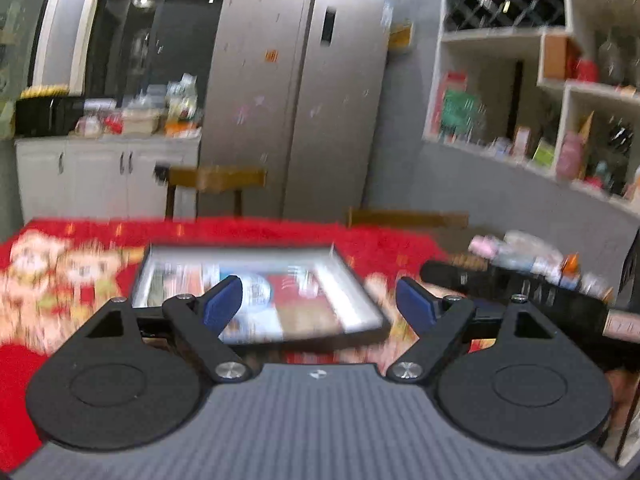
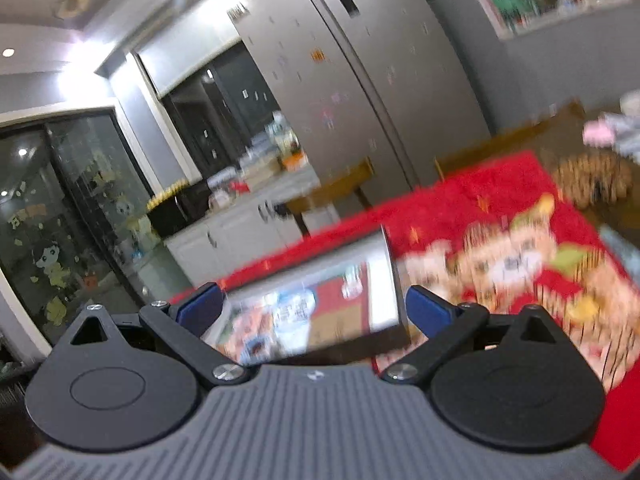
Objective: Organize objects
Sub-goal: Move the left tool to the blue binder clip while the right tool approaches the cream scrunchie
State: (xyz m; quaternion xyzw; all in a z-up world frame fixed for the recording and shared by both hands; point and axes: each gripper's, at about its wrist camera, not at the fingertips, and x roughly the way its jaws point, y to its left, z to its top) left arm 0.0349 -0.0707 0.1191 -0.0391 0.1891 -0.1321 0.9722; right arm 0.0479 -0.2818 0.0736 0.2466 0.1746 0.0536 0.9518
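Room beyond: a tall silver two-door fridge (image 1: 296, 92) stands far ahead of both tools, with white open wall shelves (image 1: 560, 92) off to the right of the left tool; all of it is smeared by motion blur.

Table cover: a red plush cloth printed with cartoon figures (image 1: 48, 272) spreads under and ahead of both tools.

Task's thing: a shallow square tray with a pale rim and colourful printed packets inside (image 1: 256, 280) lies on the cloth, directly ahead of the left tool's fingers and just past them; from the right tool it sits ahead and a little left of centre (image 2: 312, 304), tilted only by the camera's angle.

Clutter: a dark basket of small mixed items (image 1: 532, 272) sits forward and right of the left tool; its contents are too blurred to name.

Left gripper (image 1: 320, 300): blue-padded fingers spread wide, nothing between them.

Right gripper (image 2: 316, 308): blue-padded fingers likewise wide apart and empty; the tray's near edge appears between them, but contact cannot be told.

Step in hand: judging by the blur and empty tools, an approach toward the tray, before any grasp.

Next move: probably settle each tool at a tray edge, level and slow, then close on the rim.
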